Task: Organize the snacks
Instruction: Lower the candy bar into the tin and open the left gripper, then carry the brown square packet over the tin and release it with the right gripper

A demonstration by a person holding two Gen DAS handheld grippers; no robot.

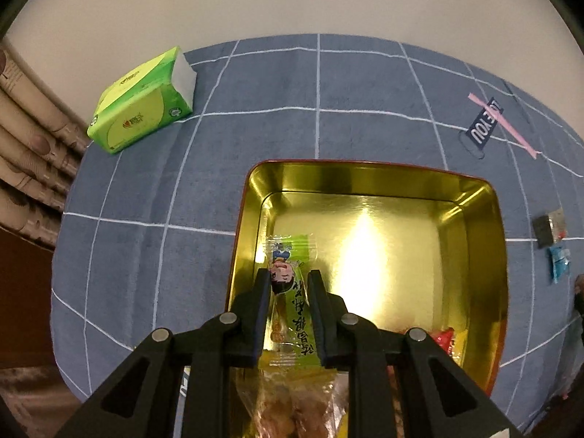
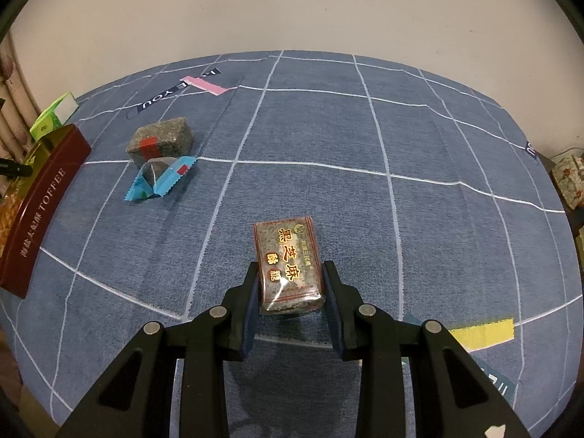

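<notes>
Gold tin [image 1: 481,226] interior showed only to your left gripper [image 1: 289,281], jaws clamping a green packet [image 1: 290,292] lengthwise, your right gripper [image 2: 290,273] pinching the sesame bar [image 2: 288,262], pointing away.

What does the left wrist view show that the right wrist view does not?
Left wrist only: the tin's gold interior and a green snack stick between the left jaws. Right wrist only: the sesame candy block between the right jaws and the TOFFEE lettering. Both: green tissue pack, blue candy wrapper, blue grid cloth.
</notes>
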